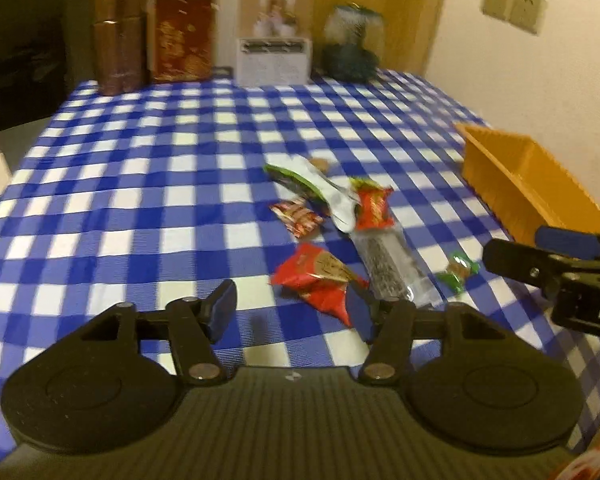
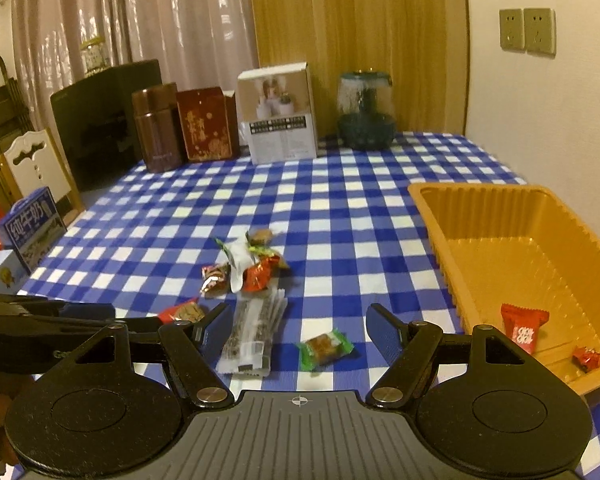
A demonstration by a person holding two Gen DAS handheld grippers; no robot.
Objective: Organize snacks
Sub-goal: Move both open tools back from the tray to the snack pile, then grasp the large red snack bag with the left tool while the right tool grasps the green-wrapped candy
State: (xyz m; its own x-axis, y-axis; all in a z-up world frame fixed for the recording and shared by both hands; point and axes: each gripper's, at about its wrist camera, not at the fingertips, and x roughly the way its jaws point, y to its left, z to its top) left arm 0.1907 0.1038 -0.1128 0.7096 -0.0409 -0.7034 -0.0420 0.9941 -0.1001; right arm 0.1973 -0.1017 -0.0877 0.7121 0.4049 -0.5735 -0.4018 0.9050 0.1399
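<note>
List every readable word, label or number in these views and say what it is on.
"纯牛奶": blue milk carton at the table's left edge.
"DA", cut off by the frame: right claw's black body.
White characters on the red snack packet in the orange tray: too blurred.
White box label strips and other wrappers: too small to read.

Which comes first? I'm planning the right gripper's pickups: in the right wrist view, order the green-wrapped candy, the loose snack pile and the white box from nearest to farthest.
1. Green-wrapped candy: between the open right gripper fingers.
2. Loose snack pile: mid-table, left of centre.
3. White box: far table edge.
</note>
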